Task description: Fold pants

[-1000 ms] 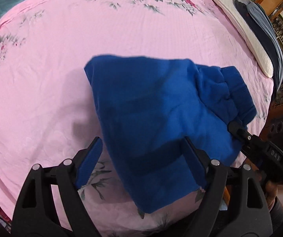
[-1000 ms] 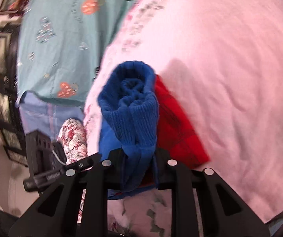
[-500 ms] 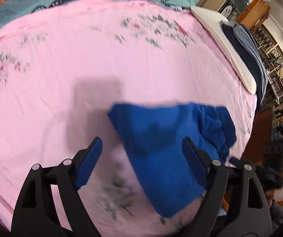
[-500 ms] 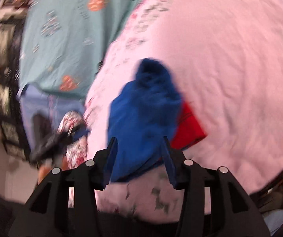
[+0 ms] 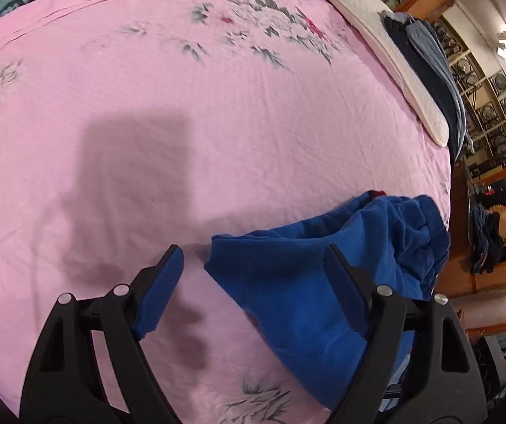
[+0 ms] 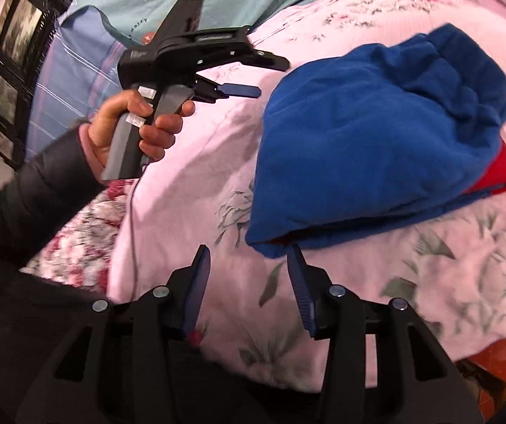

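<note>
A: Where are the blue pants (image 6: 376, 134) sitting right now?

B: They are lying in a folded bundle on the pink bedsheet (image 5: 217, 106), close to the bed's edge, with a red garment (image 6: 496, 176) peeking out from underneath.

A: And the claws?

B: The right claw (image 6: 249, 282) is standing half open with nothing between its pads; its jaws have just been opening, and the cloth is now lying clear of them. The left claw (image 5: 253, 289) is gaping wide and gripping nothing either; in the left wrist view the bundle's near corner is lying between its fingers, untouched.

A: Which one is nearer?

B: The right, I am judging. The bundle's near corner is sitting just ahead of its right-hand fingertip, and the long axis is running away up and to the right toward the ribbed waistband (image 6: 465, 70). Seen from there, the left claw is hovering off to the bundle's left.
</note>
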The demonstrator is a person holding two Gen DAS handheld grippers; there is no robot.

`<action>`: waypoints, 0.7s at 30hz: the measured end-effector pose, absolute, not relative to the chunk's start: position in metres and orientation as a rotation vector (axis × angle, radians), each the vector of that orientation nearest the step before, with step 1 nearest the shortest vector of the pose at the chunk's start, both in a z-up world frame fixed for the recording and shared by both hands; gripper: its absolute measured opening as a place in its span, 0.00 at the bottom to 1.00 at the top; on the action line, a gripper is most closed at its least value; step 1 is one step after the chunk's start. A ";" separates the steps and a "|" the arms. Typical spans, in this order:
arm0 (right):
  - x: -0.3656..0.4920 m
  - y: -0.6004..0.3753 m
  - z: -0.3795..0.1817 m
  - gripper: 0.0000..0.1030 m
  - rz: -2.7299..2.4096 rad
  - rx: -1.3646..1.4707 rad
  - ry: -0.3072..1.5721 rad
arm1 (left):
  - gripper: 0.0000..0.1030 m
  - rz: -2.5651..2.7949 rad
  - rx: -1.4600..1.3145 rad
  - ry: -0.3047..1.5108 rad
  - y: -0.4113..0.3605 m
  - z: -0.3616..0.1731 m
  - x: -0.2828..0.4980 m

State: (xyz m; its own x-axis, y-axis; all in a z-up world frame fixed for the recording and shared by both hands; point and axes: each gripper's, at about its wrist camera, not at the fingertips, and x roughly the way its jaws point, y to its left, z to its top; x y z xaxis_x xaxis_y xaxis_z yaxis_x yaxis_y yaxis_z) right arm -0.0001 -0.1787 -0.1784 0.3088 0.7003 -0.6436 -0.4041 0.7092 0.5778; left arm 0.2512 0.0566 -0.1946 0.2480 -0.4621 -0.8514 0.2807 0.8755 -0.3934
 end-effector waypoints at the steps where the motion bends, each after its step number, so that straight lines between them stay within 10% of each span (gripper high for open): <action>1: 0.000 -0.172 -0.179 0.45 0.735 0.328 1.012 | 0.73 -0.514 -0.165 1.224 0.055 -0.197 0.252; 6: 0.003 -0.148 -0.187 0.44 0.656 0.320 0.983 | 0.67 -0.518 -0.120 1.211 0.046 -0.205 0.254; 11: 0.008 -0.139 -0.194 0.10 0.549 0.306 0.990 | 0.63 -0.518 -0.047 1.190 0.038 -0.209 0.250; 21: -0.003 -0.149 -0.189 0.07 0.506 0.311 0.975 | 0.63 -0.523 0.030 1.196 0.024 -0.223 0.251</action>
